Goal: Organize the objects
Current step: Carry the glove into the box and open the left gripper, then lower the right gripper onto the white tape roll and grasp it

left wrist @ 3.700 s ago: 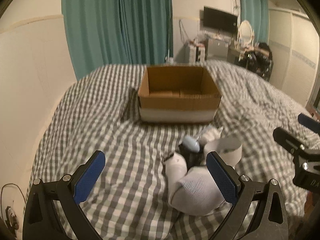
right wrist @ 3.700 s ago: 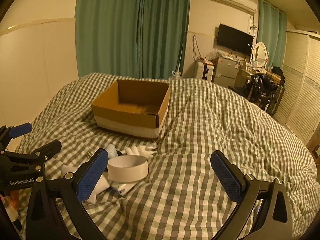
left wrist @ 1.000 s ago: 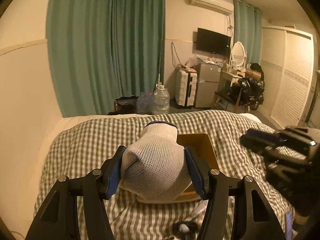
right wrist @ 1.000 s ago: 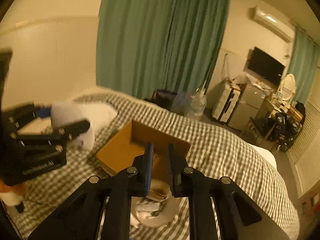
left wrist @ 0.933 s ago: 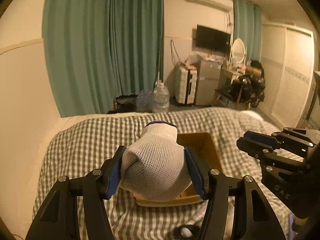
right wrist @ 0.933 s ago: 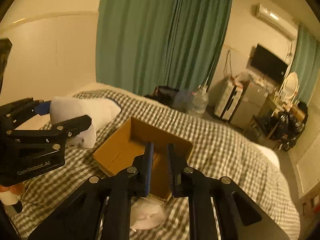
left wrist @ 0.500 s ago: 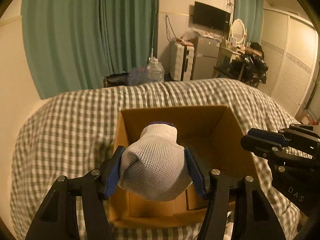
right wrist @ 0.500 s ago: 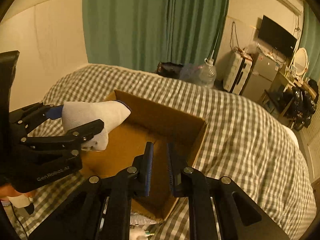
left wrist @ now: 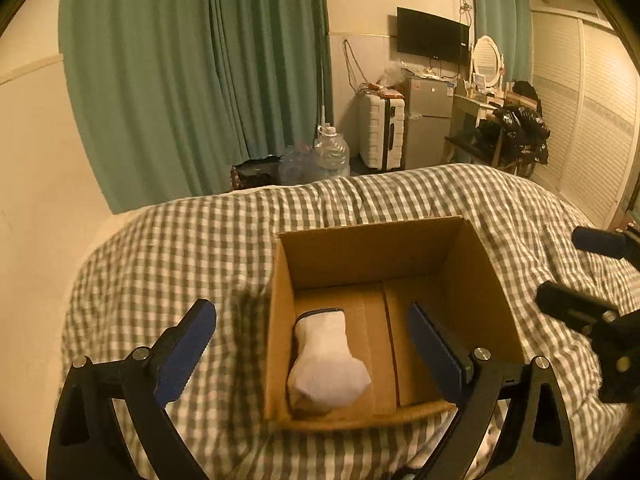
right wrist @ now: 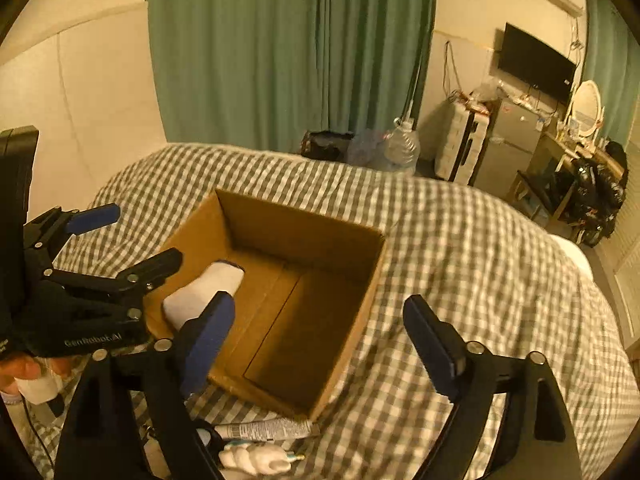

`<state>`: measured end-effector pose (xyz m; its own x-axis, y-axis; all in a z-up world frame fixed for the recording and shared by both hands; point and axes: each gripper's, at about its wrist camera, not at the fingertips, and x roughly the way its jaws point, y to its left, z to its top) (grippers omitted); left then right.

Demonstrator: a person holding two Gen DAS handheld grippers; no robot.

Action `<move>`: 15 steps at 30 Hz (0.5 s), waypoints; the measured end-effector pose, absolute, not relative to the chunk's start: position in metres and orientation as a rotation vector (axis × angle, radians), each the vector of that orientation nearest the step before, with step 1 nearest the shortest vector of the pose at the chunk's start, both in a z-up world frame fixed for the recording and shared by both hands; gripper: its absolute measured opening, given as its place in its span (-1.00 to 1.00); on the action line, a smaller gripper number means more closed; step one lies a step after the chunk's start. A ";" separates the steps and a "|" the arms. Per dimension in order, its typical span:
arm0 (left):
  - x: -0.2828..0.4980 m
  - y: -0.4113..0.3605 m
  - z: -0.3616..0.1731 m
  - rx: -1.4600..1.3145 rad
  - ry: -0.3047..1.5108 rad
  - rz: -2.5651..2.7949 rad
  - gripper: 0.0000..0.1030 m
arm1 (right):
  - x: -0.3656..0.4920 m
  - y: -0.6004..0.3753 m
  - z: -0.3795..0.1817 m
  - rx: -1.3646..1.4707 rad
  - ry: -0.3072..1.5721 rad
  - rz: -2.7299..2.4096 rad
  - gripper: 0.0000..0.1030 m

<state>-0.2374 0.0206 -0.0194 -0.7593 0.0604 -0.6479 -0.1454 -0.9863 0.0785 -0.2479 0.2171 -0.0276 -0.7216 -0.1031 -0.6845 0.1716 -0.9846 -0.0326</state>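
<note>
An open cardboard box [left wrist: 476, 264] [right wrist: 360, 280] stands on the checked bed. A rolled white sock [left wrist: 326, 364] [right wrist: 208, 288] lies in its left half. My left gripper [left wrist: 312, 344] is open and empty, just above the box's near edge; it also shows at the left in the right wrist view [right wrist: 132, 236]. My right gripper [right wrist: 320, 336] is open and empty above the box's near right corner; it shows at the right edge of the left wrist view [left wrist: 576, 268]. A toothpaste tube [right wrist: 264, 429] and a white ridged object [right wrist: 256, 458] lie on the bed in front of the box.
The green-and-white checked duvet [left wrist: 192, 248] covers the bed. Beyond its far edge are green curtains [left wrist: 192, 80], a water jug [left wrist: 331, 152], a white suitcase [left wrist: 380, 136], a small fridge [left wrist: 428, 124] and a cluttered desk [left wrist: 496, 120]. A cream wall [left wrist: 36, 184] runs along the left.
My left gripper opened and the white sock dropped into the box's left half. My right gripper went from shut to open. Both stay over the box.
</note>
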 end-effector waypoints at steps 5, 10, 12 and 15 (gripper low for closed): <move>-0.207 0.003 0.014 -0.999 0.083 2.866 0.91 | -0.216 0.219 0.011 1.019 0.136 -2.804 0.75; -0.172 -0.003 0.049 -0.912 0.130 2.935 0.91 | -0.178 0.212 0.048 0.927 0.176 -2.826 0.76; -0.160 -0.003 0.059 -0.887 0.146 2.952 0.91 | -0.162 0.209 0.061 0.890 0.199 -2.838 0.77; -0.142 -0.006 0.073 -0.851 0.143 2.969 0.91 | -0.139 0.205 0.076 0.851 0.232 -2.843 0.79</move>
<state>-0.1422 -0.0055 0.0731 -0.8473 0.0226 -0.5306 -0.0735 -0.9945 0.0750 -0.1391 0.2045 0.0761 -0.8241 -0.1132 -0.5550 0.2015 -0.9743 -0.1006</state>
